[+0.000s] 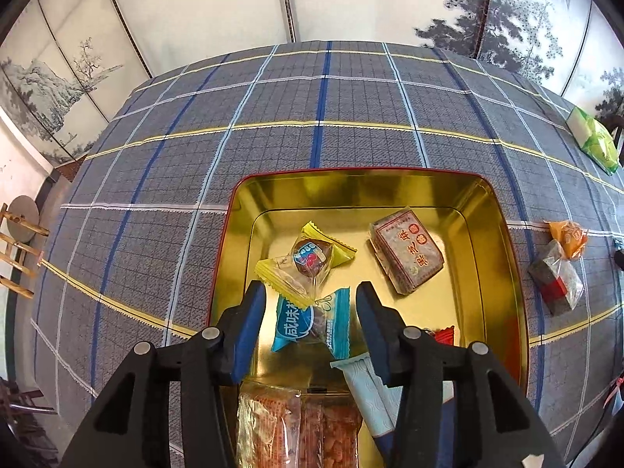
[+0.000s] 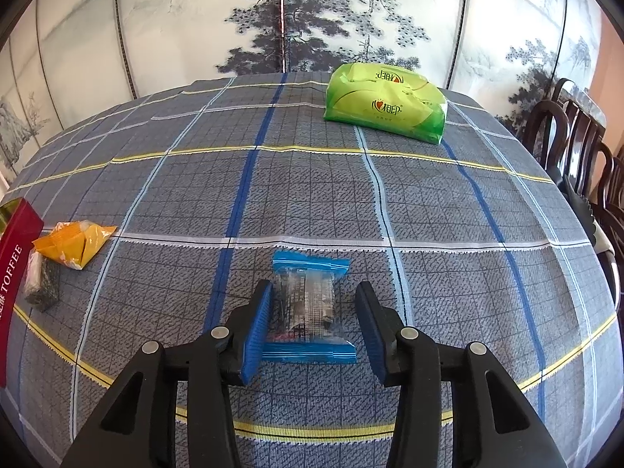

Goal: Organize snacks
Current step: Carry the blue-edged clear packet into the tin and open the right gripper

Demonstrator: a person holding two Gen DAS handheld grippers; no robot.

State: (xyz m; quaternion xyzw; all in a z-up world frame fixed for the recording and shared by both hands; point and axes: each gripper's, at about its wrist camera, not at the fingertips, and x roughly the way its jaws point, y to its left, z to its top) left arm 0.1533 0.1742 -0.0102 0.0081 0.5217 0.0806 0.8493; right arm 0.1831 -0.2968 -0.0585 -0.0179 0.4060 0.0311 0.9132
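Observation:
A gold tin tray (image 1: 495, 234) with a red rim sits on the checked cloth. In it lie a yellow-ended candy (image 1: 308, 259), a brown square packet (image 1: 407, 251), a blue packet (image 1: 308, 321), an orange snack bar (image 1: 300, 429) and a pale blue stick pack (image 1: 370, 394). My left gripper (image 1: 310, 308) hangs open over the blue packet, pads clear of it. In the right wrist view a clear, blue-ended snack packet (image 2: 308, 304) lies on the cloth between the pads of my right gripper (image 2: 314, 310), which is open; neither pad presses on it.
An orange packet (image 2: 74, 247) and a dark grey packet (image 2: 43, 284) lie by the tin's red side (image 2: 13, 269); the same two packets (image 1: 557, 269) show right of the tray. A green tissue pack (image 2: 384, 103) sits far back. Dark wooden chairs (image 2: 577, 148) stand at the right edge. Painted screen panels behind.

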